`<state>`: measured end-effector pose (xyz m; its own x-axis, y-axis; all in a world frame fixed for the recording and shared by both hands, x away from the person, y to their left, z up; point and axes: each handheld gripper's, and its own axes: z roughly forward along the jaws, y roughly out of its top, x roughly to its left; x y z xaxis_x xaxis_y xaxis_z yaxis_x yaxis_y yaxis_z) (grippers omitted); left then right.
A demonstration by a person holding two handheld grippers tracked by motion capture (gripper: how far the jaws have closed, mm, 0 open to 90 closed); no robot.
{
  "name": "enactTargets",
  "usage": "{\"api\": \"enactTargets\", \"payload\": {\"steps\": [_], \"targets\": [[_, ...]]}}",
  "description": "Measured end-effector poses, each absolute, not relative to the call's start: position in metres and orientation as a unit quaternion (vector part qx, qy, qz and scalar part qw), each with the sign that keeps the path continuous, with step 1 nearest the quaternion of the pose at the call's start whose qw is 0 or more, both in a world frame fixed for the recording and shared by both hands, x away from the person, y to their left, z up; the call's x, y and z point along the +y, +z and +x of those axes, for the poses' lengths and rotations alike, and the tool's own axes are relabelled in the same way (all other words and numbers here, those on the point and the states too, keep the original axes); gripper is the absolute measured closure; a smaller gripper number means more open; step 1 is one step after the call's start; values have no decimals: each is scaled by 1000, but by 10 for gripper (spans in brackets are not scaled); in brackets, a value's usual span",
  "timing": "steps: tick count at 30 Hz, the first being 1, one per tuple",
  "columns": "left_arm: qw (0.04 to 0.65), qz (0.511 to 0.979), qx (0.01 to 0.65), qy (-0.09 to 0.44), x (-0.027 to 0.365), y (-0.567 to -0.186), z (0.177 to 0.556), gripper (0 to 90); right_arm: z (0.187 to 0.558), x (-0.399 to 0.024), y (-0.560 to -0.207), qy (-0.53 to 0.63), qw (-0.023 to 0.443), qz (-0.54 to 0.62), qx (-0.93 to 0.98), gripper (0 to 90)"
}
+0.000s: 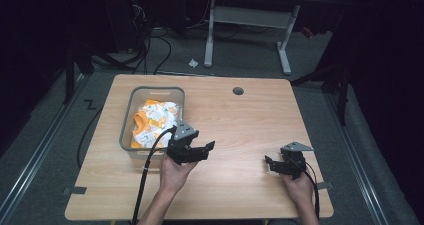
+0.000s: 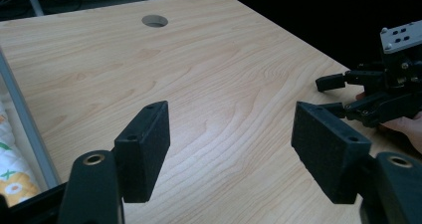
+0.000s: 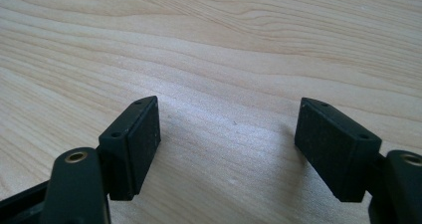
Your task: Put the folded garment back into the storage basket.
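Lying crumpled in the grey bin (image 1: 125, 116), white-and-orange cloth (image 1: 154, 121) (patterned) sits beside both empty, spread tongs.

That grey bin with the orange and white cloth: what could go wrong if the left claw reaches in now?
The left gripper points away from the grey bin, so it must swing round and might knock the rim. The crumpled orange and white cloth may snag or come out only partly. The trailing black cable lies by the bin and could catch.
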<state>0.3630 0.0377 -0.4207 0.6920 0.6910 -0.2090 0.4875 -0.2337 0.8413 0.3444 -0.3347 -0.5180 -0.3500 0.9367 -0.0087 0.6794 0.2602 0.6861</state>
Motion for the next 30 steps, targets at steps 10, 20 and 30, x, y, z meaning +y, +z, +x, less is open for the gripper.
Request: {"api": "enactTargets", "payload": {"steps": [10,20,30], "targets": [[486,783,375,105,35,-430,358,330,344,-335,-518,301,214,527,765,263],[480,784,380,101,34,-441,358,339,344,-335,-518,301,214,527,765,263],[471,786,389,91,29,-457,361,356,344,-335,-518,302,214,527,766,263]]}}
